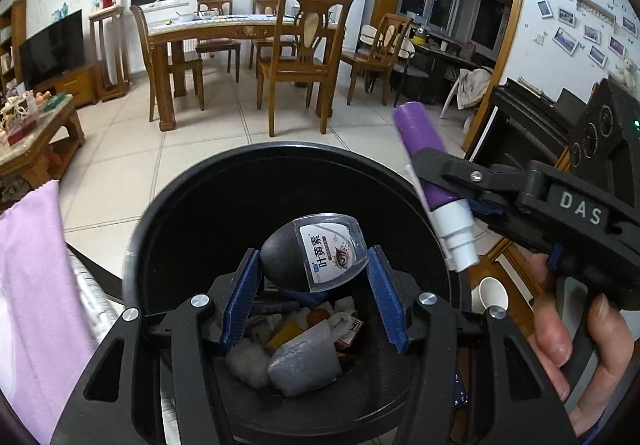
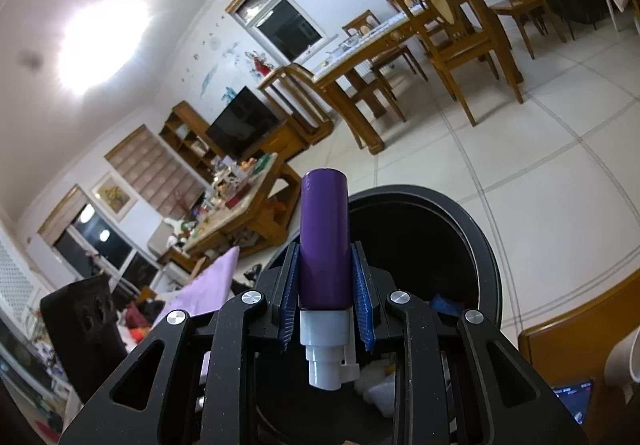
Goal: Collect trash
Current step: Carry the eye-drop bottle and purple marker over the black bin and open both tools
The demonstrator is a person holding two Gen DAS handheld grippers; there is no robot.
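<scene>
My left hand-held gripper (image 1: 314, 295) was clamped on a black egg-shaped bottle (image 1: 296, 257) with a clear printed cap, its blue pads (image 1: 244, 289) pressing both flanks. I held it low in the centre of the left wrist view, directly above the open mouth of the black trash bin (image 1: 168, 213), so that letting go should drop it straight inside. At the bottom of the bin lay crumpled waste (image 1: 304, 357): a grey wad, white tissue, and small bits of packaging.

My right hand-held gripper (image 2: 326, 297) was closed on a purple spray bottle (image 2: 324, 241), gripped around its lower body with the white nozzle end pointing back toward the camera. In the left wrist view that bottle (image 1: 424, 149) sat at the right of the frame, slanted over the bin's right rim, with my hand (image 1: 576, 349) on the handle at lower right. I judged it not quite over the opening, so it probably needed to come further inward before release.

A lilac cloth (image 1: 36, 265) hung at the left edge. The dining table (image 1: 240, 29) and chairs stood across the upper middle, well away.
</scene>
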